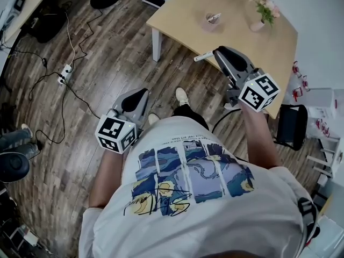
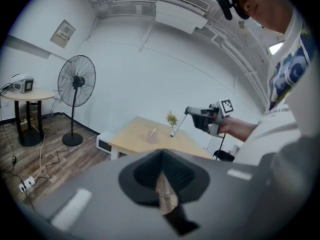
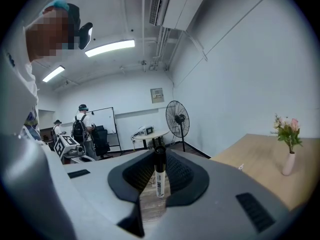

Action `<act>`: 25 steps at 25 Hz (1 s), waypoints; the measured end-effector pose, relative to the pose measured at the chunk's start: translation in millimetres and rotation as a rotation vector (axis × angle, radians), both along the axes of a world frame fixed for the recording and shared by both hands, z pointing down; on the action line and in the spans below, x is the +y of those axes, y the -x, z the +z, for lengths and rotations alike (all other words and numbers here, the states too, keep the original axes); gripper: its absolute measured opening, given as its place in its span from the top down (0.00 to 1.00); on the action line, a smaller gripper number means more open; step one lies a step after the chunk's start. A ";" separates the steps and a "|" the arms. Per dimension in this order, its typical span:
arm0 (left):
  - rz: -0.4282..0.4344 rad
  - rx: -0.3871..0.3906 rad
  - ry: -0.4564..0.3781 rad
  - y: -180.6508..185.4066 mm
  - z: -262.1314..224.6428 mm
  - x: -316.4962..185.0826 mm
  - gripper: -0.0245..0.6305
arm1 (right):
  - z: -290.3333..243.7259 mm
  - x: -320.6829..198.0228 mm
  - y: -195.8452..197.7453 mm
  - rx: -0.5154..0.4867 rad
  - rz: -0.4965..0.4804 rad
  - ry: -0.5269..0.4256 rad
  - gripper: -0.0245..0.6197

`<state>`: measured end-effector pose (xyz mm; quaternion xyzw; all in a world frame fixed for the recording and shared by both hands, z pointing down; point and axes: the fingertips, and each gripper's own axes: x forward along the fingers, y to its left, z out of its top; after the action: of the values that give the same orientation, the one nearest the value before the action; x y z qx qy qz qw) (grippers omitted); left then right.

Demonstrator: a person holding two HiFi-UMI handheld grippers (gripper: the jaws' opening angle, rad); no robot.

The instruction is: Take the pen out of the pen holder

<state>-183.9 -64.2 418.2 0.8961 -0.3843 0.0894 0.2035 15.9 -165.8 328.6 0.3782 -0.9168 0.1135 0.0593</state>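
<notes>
Right gripper [image 1: 218,52] is clamped on the pen [image 1: 203,57], which is already clear of the pen holder [image 1: 213,19]. The holder stands beyond it on the table [image 1: 177,12], well apart. The pen's long axis crosses the jaws. Left gripper [image 1: 142,94] is low and away from the table, jaws about together, seemingly empty.

Bright ceiling light [image 3: 110,47], fisheye edges, perhaps soft

The table's [image 1: 183,15] near edge is bare; pen holder [image 1: 213,19] mid-table and flower vase [image 1: 260,16], seemingly by the right edge, obstruct
</notes>
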 end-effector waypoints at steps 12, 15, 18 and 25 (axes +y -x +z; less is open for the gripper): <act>0.012 -0.005 0.017 -6.3 5.3 -4.9 0.95 | 3.6 -0.7 -6.5 -0.001 0.005 0.008 0.87; 0.019 -0.005 0.019 -12.7 4.4 -9.0 0.95 | 4.3 -4.1 -12.0 -0.002 0.006 0.009 0.87; 0.023 -0.005 0.020 -18.0 4.0 -15.7 0.95 | 4.3 -10.3 -17.5 -0.007 0.009 0.007 0.87; 0.020 -0.008 0.025 -30.9 3.8 -35.7 0.95 | 5.4 -28.5 -29.7 0.000 0.001 0.011 0.87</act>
<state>-153.0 -99.9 422.0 0.8968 -0.3751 0.0998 0.2122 45.5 -194.2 334.0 0.3781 -0.9161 0.1183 0.0614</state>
